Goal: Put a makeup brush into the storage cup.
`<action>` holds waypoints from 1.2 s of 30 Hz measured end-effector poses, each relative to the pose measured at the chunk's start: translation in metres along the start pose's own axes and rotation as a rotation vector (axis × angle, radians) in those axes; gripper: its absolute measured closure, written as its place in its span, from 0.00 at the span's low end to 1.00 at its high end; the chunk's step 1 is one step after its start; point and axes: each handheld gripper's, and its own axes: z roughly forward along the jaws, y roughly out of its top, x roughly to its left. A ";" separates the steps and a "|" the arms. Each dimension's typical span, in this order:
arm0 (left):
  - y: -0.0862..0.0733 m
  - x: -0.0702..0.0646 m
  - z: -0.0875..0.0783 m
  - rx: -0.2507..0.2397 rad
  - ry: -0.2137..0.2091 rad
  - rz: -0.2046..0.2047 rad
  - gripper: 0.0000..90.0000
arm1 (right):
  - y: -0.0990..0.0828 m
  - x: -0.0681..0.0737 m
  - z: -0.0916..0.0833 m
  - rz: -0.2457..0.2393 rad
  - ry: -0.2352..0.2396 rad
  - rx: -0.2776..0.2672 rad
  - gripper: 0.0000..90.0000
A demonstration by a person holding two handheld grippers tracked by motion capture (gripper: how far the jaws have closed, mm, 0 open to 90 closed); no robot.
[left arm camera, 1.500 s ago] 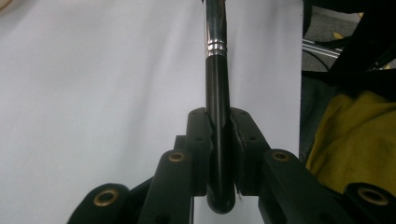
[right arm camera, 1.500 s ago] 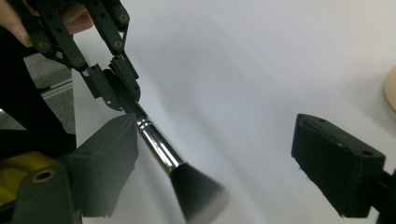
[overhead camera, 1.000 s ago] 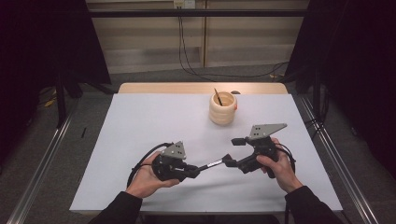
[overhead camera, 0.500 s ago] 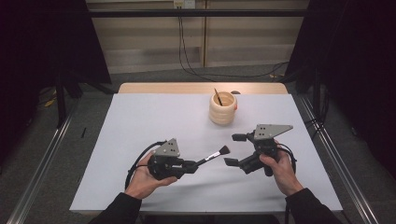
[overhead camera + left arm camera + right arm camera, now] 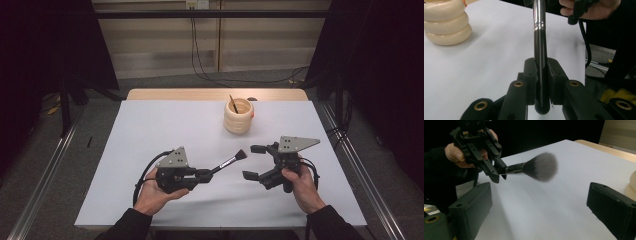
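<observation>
High view: left gripper (image 5: 204,175) fingers clenching brush (image 5: 231,161); right gripper (image 5: 253,161) released; white table (image 5: 165,125); dark room.

Your right gripper (image 5: 255,161) has just been opening and let go of the brush (image 5: 231,160); nothing is between its jaws now. It drew away to the right, so only your left gripper (image 5: 206,174) holds the brush.

The white table (image 5: 150,130) lies bare across its left half and along the front edge, so either hand has open passage there. The ringed cream holder (image 5: 238,116), a brush handle standing in it, blocks the far centre. Between the two hands, the makeup brush (image 5: 231,160) juts from the left gripper (image 5: 204,175) toward the right gripper (image 5: 253,161), leaving a narrow gap.
</observation>
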 end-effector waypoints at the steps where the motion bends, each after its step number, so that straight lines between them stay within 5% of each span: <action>1: 0.000 0.000 0.000 -0.003 -0.002 -0.002 0.88 | 0.000 0.001 0.000 0.004 0.012 -0.008 0.06; 3: 0.001 -0.001 0.001 -0.005 -0.003 -0.002 0.88 | 0.001 0.001 0.001 0.000 0.045 -0.016 0.09; 10: 0.002 -0.004 0.004 -0.013 -0.014 0.012 0.88 | 0.002 0.005 0.007 0.001 0.049 0.005 0.17; 16: 0.004 -0.007 0.006 -0.017 -0.022 0.035 0.88 | 0.002 0.005 0.008 -0.003 0.098 -0.012 0.37; 36: -0.003 -0.009 0.021 -0.005 -0.040 0.072 0.88 | 0.001 -0.002 0.006 0.067 0.190 -0.058 0.72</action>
